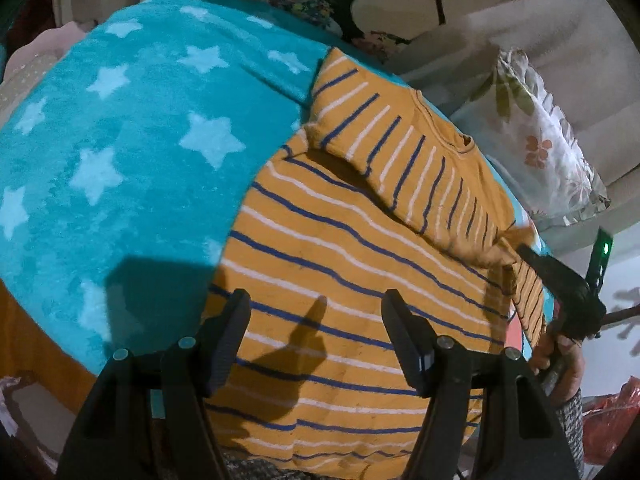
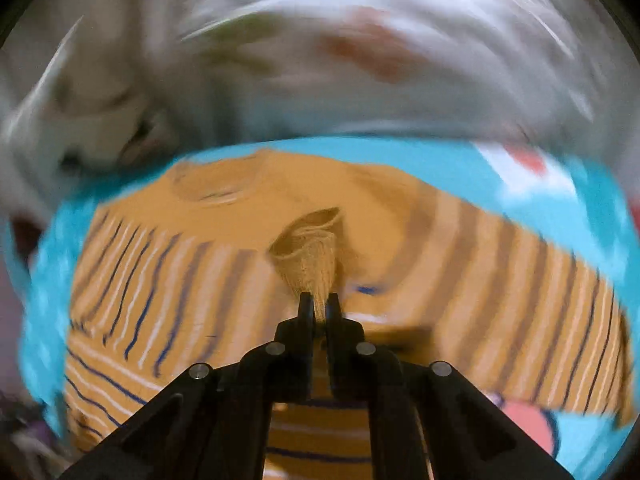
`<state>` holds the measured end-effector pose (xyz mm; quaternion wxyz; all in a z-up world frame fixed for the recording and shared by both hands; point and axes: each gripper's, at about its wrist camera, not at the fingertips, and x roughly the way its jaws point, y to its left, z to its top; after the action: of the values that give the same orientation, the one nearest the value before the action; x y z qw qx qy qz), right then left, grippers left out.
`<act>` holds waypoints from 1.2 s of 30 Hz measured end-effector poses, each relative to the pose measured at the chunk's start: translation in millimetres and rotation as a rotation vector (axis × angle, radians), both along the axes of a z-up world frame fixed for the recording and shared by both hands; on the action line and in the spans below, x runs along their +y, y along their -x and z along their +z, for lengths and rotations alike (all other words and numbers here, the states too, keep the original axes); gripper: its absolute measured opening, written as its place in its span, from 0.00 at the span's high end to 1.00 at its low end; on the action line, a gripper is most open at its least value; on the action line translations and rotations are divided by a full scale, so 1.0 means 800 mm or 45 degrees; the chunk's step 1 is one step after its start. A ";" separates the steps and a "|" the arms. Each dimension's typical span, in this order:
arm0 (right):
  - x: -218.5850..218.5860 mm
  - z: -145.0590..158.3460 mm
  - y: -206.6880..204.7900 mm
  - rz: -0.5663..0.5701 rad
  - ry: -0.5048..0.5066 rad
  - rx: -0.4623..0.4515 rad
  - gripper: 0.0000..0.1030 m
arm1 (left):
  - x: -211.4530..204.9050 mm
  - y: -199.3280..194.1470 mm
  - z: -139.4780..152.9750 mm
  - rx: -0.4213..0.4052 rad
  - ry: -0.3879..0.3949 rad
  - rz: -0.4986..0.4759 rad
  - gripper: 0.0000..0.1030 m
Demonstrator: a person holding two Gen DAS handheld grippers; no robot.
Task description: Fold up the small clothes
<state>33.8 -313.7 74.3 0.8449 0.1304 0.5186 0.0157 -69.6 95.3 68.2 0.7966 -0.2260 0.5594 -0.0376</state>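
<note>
An orange shirt with blue and white stripes lies flat on a teal star-patterned blanket. One sleeve is folded across its chest. My left gripper hovers open over the shirt's lower body, with nothing between its fingers. The right wrist view is blurred; there my right gripper is shut on the ribbed cuff of the other sleeve, lifted over the shirt. From the left wrist view, the right gripper shows at the shirt's right edge, held by a hand.
Floral pillows and a patterned cushion crowd the far side of the blanket. A red bag lies low at the right. A pink pile sits beyond the blanket's left edge.
</note>
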 end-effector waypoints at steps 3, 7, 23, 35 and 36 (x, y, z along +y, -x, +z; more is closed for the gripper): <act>-0.062 -0.011 0.030 -0.156 -0.111 0.055 0.86 | -0.016 -0.007 -0.001 0.001 -0.023 -0.040 0.35; -0.116 -0.020 0.080 -0.313 -0.164 0.097 0.85 | -0.040 -0.015 -0.010 0.005 -0.091 -0.102 0.35; -0.009 -0.001 0.036 -0.065 -0.346 0.017 0.78 | -0.071 0.013 -0.017 0.039 -0.164 -0.181 0.35; -0.078 -0.037 0.124 -0.242 -0.140 0.128 0.73 | -0.050 0.018 -0.016 0.052 -0.113 -0.119 0.34; -0.092 -0.030 0.138 -0.270 -0.113 0.117 0.73 | -0.057 0.016 -0.016 0.050 -0.115 -0.143 0.34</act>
<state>-76.5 -387.3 50.1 0.8105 0.2223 0.5390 -0.0569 -82.4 49.5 55.5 0.7914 -0.1590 0.5879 -0.0524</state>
